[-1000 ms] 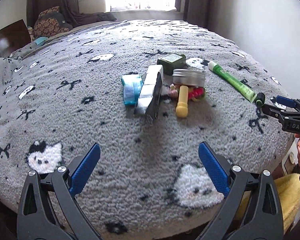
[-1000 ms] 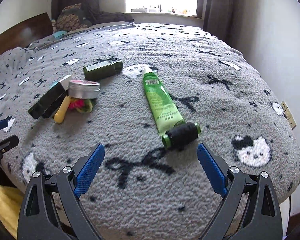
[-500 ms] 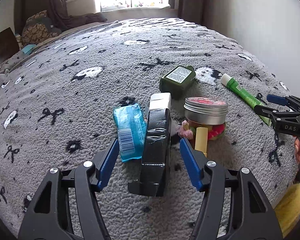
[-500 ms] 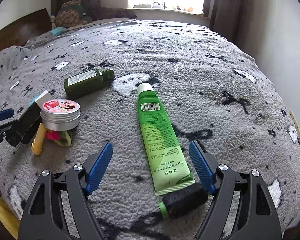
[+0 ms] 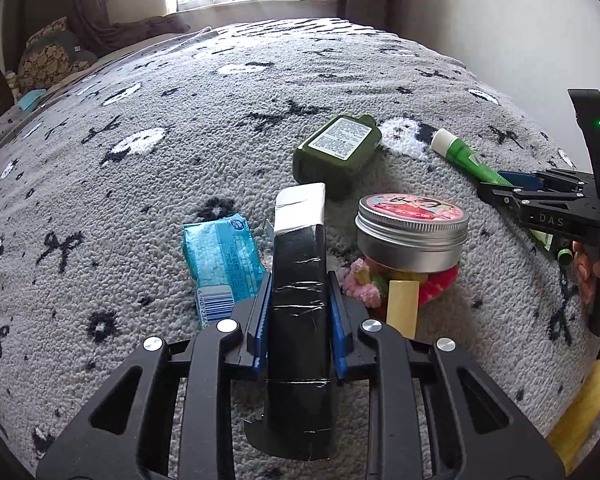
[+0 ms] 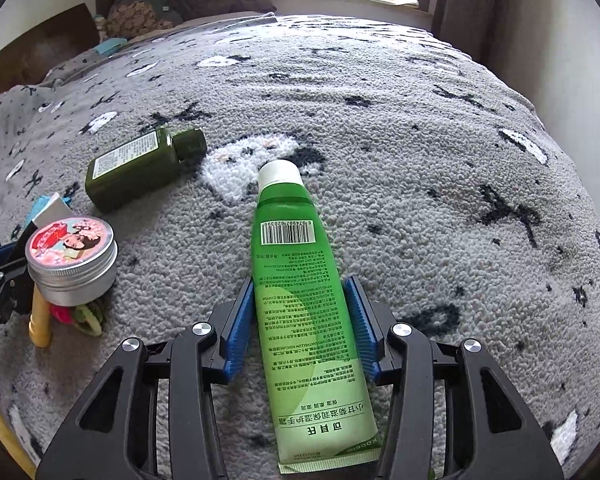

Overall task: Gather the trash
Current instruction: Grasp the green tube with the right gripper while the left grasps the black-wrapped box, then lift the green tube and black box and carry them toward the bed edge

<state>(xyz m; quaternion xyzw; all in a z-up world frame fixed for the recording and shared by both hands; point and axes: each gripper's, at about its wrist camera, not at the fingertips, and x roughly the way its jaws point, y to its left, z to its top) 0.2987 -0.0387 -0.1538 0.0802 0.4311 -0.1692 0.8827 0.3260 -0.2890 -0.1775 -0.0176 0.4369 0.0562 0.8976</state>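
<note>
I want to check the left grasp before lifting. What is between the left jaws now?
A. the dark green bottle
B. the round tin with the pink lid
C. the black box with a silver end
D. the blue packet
C: in the left wrist view the blue pads of the left gripper press both sides of the black box; the tin, bottle and blue packet lie apart on the blanket.

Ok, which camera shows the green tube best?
The right wrist view: the green tube runs full length, barcode up, between the right gripper pads. The left wrist view shows only its white-capped end; the right gripper hides the rest.
</note>
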